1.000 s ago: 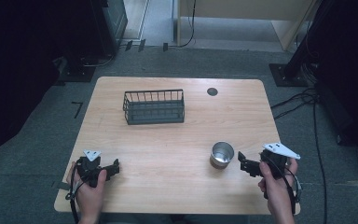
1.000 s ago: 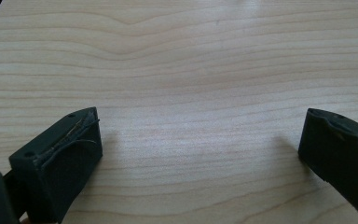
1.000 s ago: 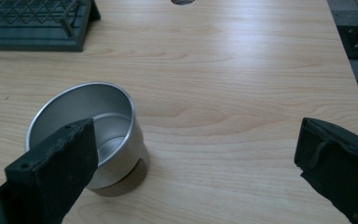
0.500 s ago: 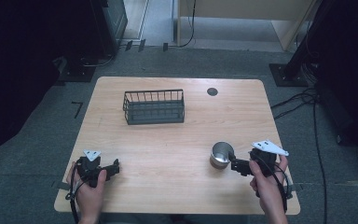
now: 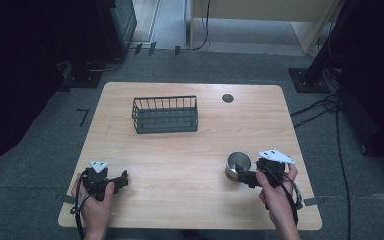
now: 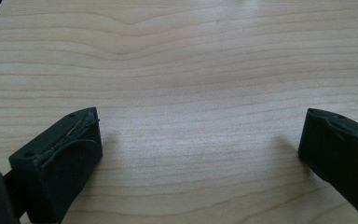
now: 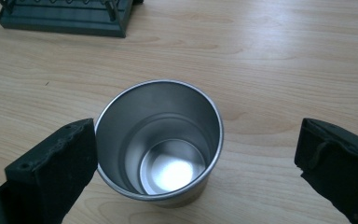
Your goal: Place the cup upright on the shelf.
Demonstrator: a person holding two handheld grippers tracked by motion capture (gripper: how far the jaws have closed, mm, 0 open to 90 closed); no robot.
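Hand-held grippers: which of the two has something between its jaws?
The right hand-held gripper: the steel cup stands upright between its open jaws. The left hand-held gripper has bare table between its jaws.

A lab or recording room, not a home; grey carpet floor (image 5: 40, 165) lies around the bare wooden surface (image 5: 180, 160); beyond the hand-held gripper (image 5: 243, 176), black equipment stands (image 5: 320, 70) and loose cables (image 5: 325, 107) crowd the dark edges.

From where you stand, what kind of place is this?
Probably a lab or recording workspace, not a home: a bare wooden table on grey carpet, loose cables across the floor, and dark equipment stands around it.
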